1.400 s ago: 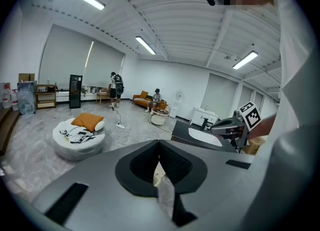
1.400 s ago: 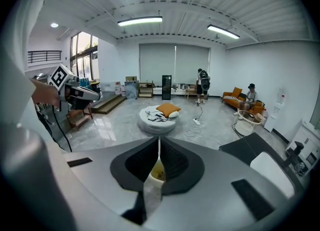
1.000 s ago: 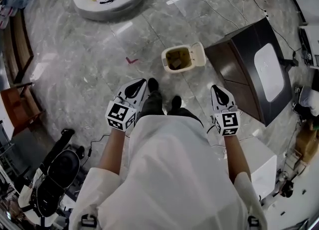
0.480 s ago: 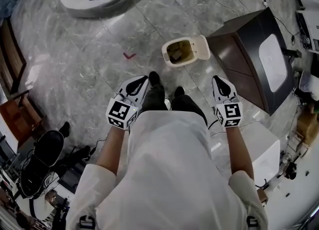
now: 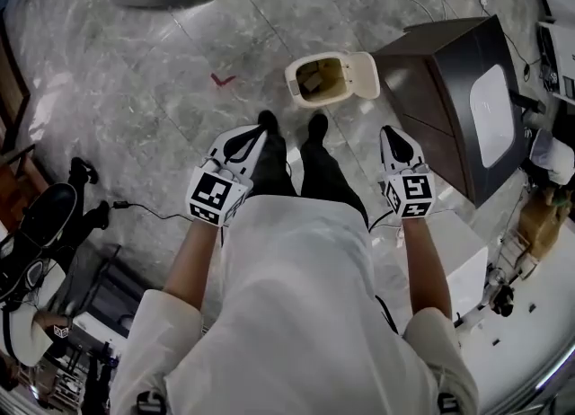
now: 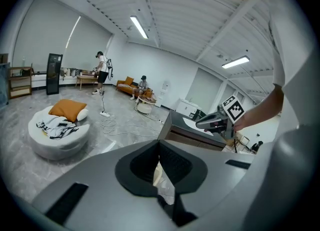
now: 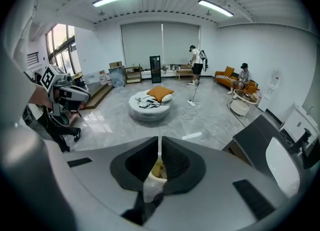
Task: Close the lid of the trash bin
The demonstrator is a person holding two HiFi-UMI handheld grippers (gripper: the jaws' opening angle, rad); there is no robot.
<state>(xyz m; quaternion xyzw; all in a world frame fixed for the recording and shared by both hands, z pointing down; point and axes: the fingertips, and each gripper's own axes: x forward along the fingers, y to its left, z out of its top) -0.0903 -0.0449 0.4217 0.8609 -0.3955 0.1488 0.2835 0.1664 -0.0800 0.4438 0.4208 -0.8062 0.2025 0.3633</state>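
Right gripper closed; scraps in open trash bin

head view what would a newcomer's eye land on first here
The small cream trash bin stands on the grey marble floor just ahead of the person's shoes, its lid flipped open to the right. Nearer the camera, the left gripper and right gripper, each with a square-marker cube, flank the person's legs, both shut and empty. A big dark cabinet sits right of the bin.
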